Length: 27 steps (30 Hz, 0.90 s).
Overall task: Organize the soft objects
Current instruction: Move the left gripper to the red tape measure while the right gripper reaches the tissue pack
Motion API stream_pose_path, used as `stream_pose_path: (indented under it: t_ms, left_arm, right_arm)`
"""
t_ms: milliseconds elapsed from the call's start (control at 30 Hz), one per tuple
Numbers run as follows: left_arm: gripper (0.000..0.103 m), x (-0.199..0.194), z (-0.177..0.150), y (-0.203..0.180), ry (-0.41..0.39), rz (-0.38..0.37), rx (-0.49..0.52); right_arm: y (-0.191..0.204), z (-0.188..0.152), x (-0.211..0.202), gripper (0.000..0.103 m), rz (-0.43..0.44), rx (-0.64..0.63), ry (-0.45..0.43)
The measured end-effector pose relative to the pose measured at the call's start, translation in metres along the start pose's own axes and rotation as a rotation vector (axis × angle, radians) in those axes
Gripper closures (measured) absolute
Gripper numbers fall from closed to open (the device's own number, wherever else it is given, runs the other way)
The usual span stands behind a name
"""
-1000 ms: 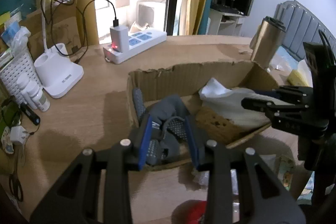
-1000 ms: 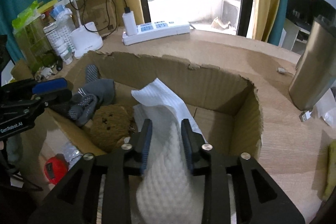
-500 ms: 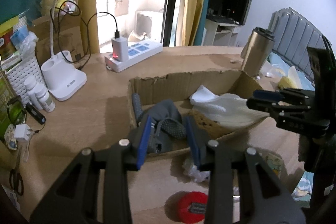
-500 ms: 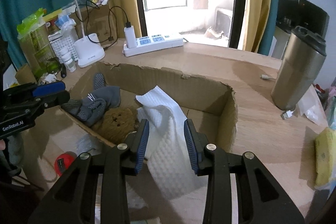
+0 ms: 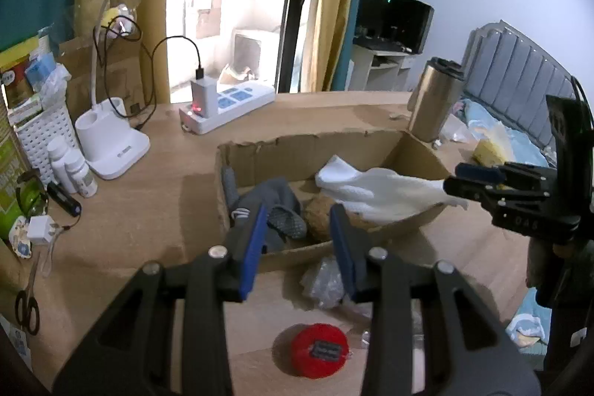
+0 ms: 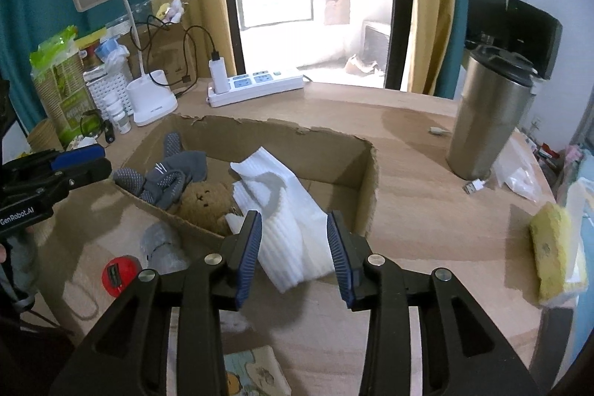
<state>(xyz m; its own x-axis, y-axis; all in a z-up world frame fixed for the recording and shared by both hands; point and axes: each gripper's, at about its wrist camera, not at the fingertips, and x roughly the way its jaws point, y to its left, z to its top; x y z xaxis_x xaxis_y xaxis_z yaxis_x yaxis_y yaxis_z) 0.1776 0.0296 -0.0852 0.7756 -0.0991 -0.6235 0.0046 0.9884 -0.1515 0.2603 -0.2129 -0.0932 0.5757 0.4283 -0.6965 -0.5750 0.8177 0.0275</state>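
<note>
A low cardboard box [image 6: 282,138] [image 5: 315,147] on the wooden table holds grey gloves [image 6: 167,179] [image 5: 274,201], a brown teddy bear [image 6: 206,203] [image 5: 321,214] and a white foam sheet [image 6: 286,210] [image 5: 382,190] that hangs over its near edge. My left gripper [image 5: 299,247] is open and empty, above the box's near wall. My right gripper [image 6: 293,255] is open and empty, with the foam sheet's end lying between its fingers. Each gripper shows in the other's view, the right one [image 5: 479,179] and the left one [image 6: 80,160].
A steel tumbler [image 6: 486,115], a yellow sponge [image 6: 553,247], a red tape measure [image 5: 319,349] [image 6: 117,275], a crumpled plastic bag [image 5: 323,281], a white lamp [image 5: 109,143], a power strip [image 5: 226,108], small bottles [image 5: 72,167] and scissors [image 5: 26,303] lie around the box.
Both grippers opened and drew back from the box. The left let go of the grey gloves and the right let go of the foam sheet, which now lies over the box edge.
</note>
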Motion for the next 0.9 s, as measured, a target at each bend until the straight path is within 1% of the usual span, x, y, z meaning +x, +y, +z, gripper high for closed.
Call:
stream_pose_path:
  t_ms: [67, 267, 333, 367, 400, 467, 567, 900]
  left_arm:
    - [0.065, -0.003, 0.000, -0.001, -0.005, -0.002, 0.001]
    - [0.064, -0.012, -0.004, -0.008, -0.016, -0.004, 0.012]
    - [0.059, -0.016, -0.005, -0.010, -0.018, -0.005, 0.017]
    - [0.048, -0.018, -0.006, -0.011, -0.020, -0.007, 0.019]
    - [0.044, -0.020, -0.006, -0.011, -0.022, -0.010, 0.016]
    - [0.041, -0.025, -0.008, -0.011, -0.037, -0.017, 0.003]
    - [0.040, -0.032, -0.011, -0.012, -0.044, -0.017, -0.001]
    - [0.039, -0.043, -0.028, -0.014, -0.028, -0.028, -0.004]
  right_arm:
    - [0.000, -0.003, -0.004, 0.062, -0.005, 0.005, -0.002]
    - [0.003, -0.009, -0.018, 0.060, -0.013, 0.007, -0.018]
    - [0.005, -0.011, -0.023, 0.060, -0.015, 0.008, -0.024]
    - [0.005, -0.012, -0.025, 0.060, -0.015, 0.009, -0.027]
    - [0.006, -0.013, -0.028, 0.059, -0.015, 0.011, -0.032]
    - [0.008, -0.015, -0.034, 0.057, -0.012, 0.013, -0.041]
    - [0.013, -0.018, -0.040, 0.051, -0.007, 0.014, -0.050]
    - [0.023, -0.038, -0.048, 0.050, -0.008, 0.019, -0.038]
